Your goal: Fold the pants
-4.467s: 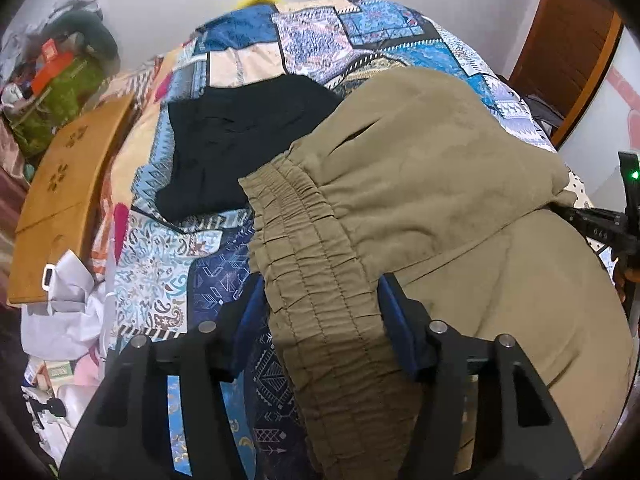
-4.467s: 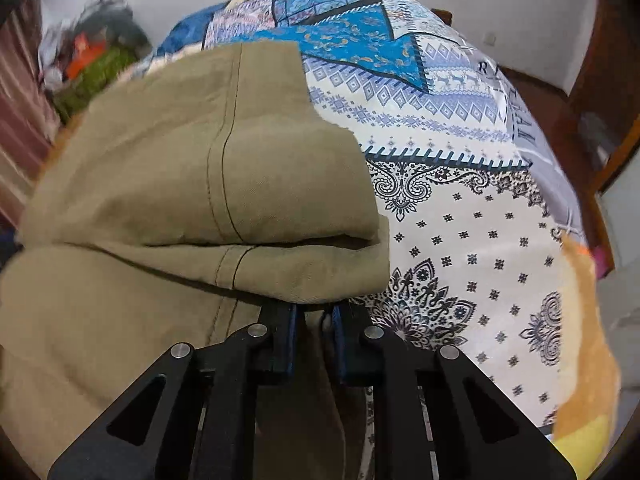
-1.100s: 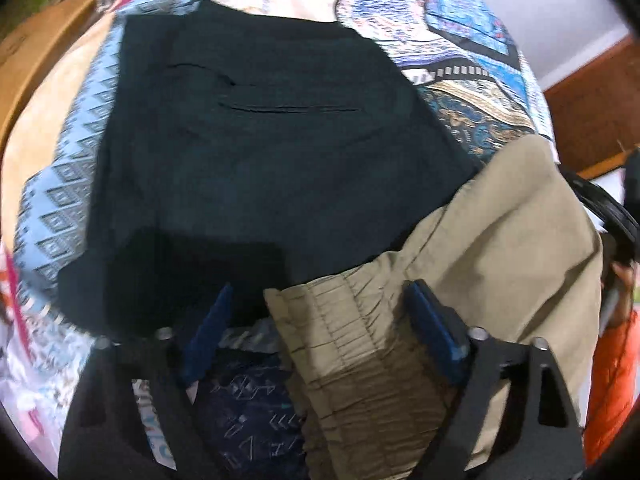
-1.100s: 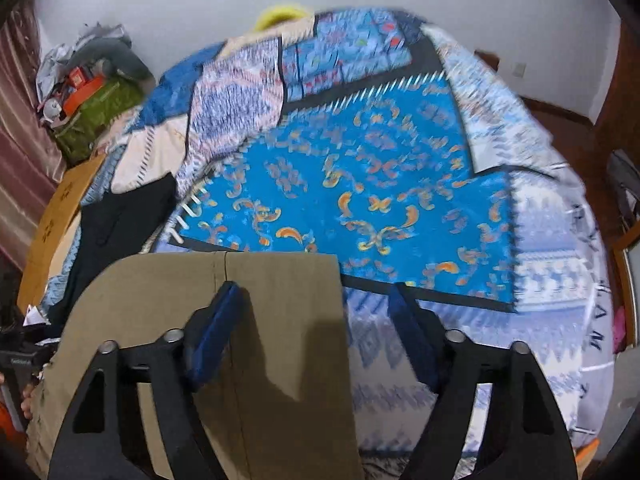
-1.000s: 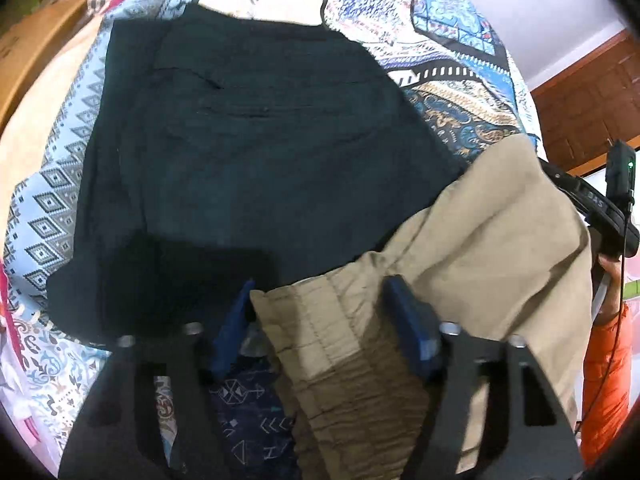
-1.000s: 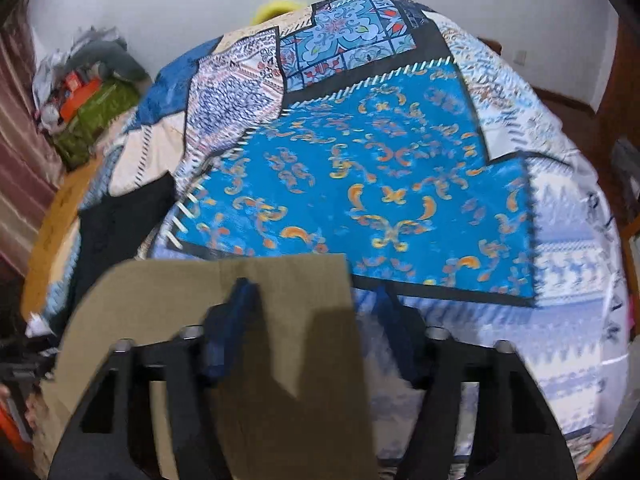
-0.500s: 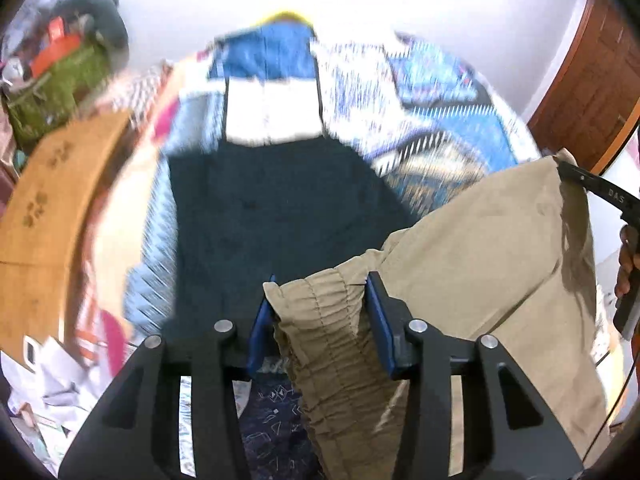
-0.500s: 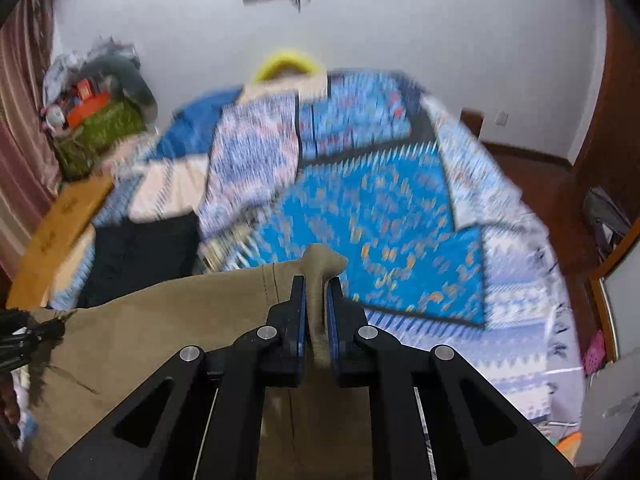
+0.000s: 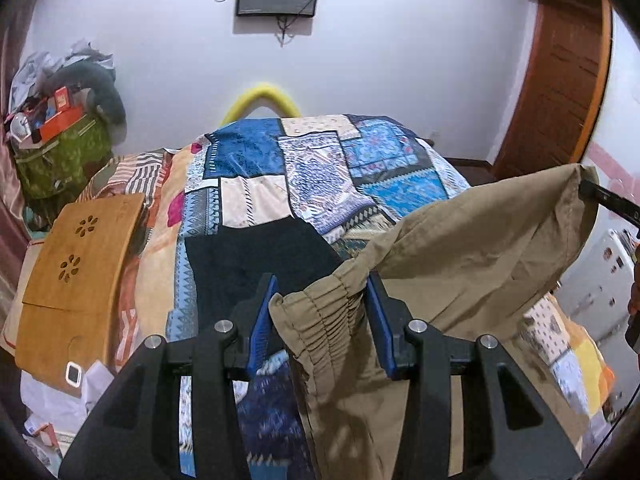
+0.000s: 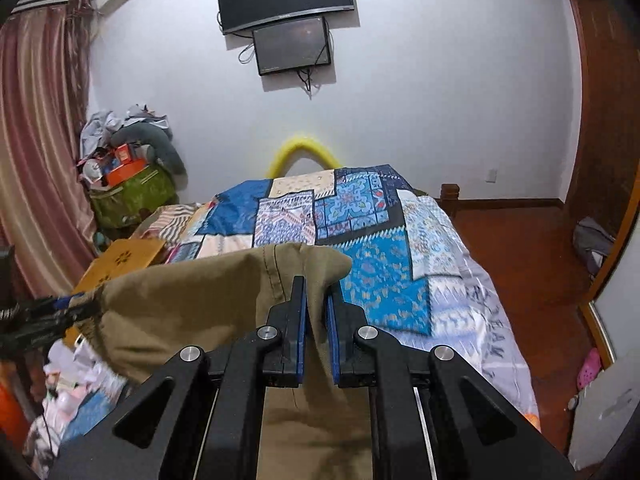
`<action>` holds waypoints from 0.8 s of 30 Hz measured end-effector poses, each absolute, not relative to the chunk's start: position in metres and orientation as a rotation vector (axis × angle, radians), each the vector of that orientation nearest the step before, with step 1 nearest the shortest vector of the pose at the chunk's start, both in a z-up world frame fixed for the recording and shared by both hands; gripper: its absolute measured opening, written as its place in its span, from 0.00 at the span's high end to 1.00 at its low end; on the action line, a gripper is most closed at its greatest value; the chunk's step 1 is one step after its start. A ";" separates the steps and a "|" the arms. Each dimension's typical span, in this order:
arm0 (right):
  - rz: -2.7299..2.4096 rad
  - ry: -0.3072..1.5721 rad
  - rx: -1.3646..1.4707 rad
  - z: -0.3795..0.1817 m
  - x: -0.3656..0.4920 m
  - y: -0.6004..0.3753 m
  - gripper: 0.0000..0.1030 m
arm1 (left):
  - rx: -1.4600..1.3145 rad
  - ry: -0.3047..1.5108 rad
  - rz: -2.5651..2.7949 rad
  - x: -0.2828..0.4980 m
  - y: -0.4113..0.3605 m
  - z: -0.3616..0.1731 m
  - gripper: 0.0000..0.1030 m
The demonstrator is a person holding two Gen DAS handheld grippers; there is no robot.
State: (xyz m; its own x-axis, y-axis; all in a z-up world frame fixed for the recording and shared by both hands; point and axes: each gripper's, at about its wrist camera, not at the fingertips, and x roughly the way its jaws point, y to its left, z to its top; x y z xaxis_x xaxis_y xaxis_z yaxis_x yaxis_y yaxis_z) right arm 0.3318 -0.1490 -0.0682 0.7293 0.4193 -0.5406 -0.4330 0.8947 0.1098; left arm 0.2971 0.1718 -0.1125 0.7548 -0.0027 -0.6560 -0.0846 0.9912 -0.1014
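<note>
Olive-khaki pants (image 9: 472, 248) hang in the air between both grippers, above the patchwork bedspread (image 9: 304, 160). My left gripper (image 9: 322, 292) is shut on the gathered elastic waistband (image 9: 324, 320), which bunches thickly between the blue pads. In the right wrist view, my right gripper (image 10: 316, 296) is shut on a folded edge of the same pants (image 10: 192, 304) near a stitched seam. The cloth stretches from there to the left gripper at the frame's left edge. A black folded garment (image 9: 256, 256) lies flat on the bed behind the waistband.
A wooden lap tray (image 9: 76, 268) rests at the bed's left side, with loose papers below it. A green bag (image 9: 60, 156) piled with clutter stands in the far left corner. Two screens (image 10: 288, 16) hang on the white wall. Wooden floor (image 10: 520, 248) lies right of the bed.
Both grippers closed on the khaki pants and lifted them off the bed. The views tilted up from the bedspread to the far wall and screens.
</note>
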 end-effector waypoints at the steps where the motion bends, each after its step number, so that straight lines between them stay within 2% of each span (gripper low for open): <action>1: 0.472 0.593 -0.025 -0.070 0.320 -0.155 0.92 | -0.121 0.710 0.037 0.289 0.168 -0.112 0.57; 11: 0.462 0.630 -0.012 -0.113 0.222 -0.194 0.92 | -0.085 0.712 -0.012 0.210 0.140 -0.124 0.58; 24: 0.416 0.778 0.005 -0.178 0.170 -0.214 0.89 | 0.004 0.832 -0.058 0.144 0.115 -0.189 0.56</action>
State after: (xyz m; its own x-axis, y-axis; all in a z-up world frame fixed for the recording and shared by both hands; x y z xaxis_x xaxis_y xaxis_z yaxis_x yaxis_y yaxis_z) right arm 0.1696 -0.2140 -0.1784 0.6356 0.3660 -0.6797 -0.3622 0.9189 0.1561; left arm 0.1438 0.1147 -0.1893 0.6716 -0.0499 -0.7393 0.0530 0.9984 -0.0192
